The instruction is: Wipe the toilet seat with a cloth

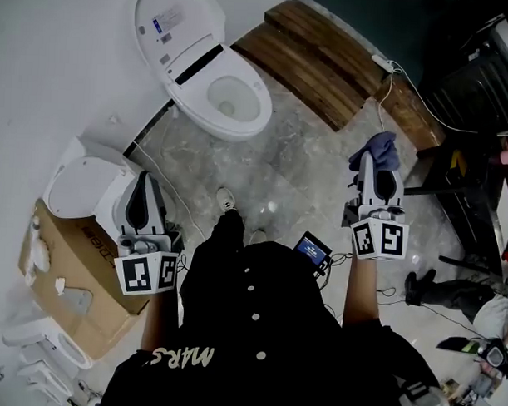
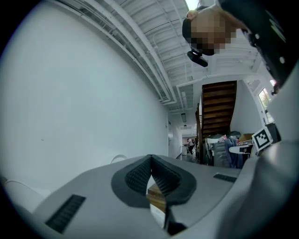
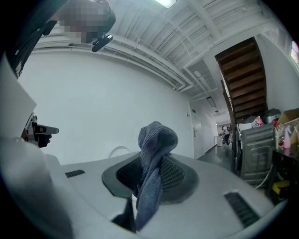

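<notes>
A white toilet [image 1: 210, 70] stands at the top of the head view, its lid up and its seat ring [image 1: 255, 121] open around the bowl. My right gripper [image 1: 377, 166] is held well to the right of it, shut on a blue-grey cloth [image 1: 374, 151] that bunches above the jaws. In the right gripper view the cloth [image 3: 154, 163] hangs between the dark pads [image 3: 174, 175]. My left gripper [image 1: 143, 188] is low on the left, shut with nothing in it; its pads [image 2: 163, 177] meet at the tips.
A second white toilet [image 1: 78, 180] sits on a cardboard box [image 1: 64, 275] at the left. Wooden planks [image 1: 313, 63] lie beyond the toilet. A white cable [image 1: 382, 98] runs over them. Dark furniture [image 1: 473, 122] and clutter stand at the right. A phone [image 1: 312, 250] lies on the floor.
</notes>
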A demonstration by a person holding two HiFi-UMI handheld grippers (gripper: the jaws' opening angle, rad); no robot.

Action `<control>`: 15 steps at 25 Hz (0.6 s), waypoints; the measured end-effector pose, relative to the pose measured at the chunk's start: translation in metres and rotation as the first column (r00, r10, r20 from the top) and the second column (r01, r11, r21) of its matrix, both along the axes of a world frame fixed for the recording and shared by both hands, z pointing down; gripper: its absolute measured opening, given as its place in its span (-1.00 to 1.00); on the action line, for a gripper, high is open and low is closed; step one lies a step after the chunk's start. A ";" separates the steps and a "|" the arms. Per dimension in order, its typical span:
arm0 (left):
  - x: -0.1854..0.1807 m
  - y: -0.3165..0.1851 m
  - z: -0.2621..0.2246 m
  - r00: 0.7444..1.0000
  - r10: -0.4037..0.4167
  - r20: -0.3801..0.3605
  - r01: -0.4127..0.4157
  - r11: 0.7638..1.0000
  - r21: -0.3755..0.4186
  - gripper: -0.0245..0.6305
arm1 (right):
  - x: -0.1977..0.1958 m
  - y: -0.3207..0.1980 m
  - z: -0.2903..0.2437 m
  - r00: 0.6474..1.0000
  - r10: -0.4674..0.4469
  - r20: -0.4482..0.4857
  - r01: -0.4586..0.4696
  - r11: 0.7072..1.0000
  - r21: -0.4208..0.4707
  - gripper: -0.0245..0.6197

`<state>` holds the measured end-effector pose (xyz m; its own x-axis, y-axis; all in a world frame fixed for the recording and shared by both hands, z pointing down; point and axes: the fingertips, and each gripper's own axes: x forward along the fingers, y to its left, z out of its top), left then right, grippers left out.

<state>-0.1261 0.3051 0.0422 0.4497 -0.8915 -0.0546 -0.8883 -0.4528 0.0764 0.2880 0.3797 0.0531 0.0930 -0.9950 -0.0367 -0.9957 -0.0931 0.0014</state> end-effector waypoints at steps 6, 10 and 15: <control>0.014 -0.077 -0.012 0.998 0.054 -0.023 -0.053 0.998 0.018 -0.90 | 0.011 -0.059 -0.019 0.999 0.040 -0.020 -0.040 0.999 0.014 -0.65; 0.011 -0.117 -0.010 0.997 0.070 -0.024 -0.070 0.998 0.006 -0.90 | 0.008 -0.096 -0.021 0.998 0.058 -0.031 -0.057 0.998 0.010 -0.65; -0.004 -0.157 -0.007 0.996 0.086 -0.038 -0.086 0.996 0.007 -0.90 | -0.005 -0.136 -0.022 0.997 0.063 -0.037 -0.063 0.998 0.001 -0.65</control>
<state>-0.1303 0.1481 0.0347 0.5222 -0.8493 -0.0780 -0.8426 -0.5279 0.1066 0.2827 0.2433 0.0315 0.1543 -0.9872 -0.0411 -0.9870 -0.1559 0.0381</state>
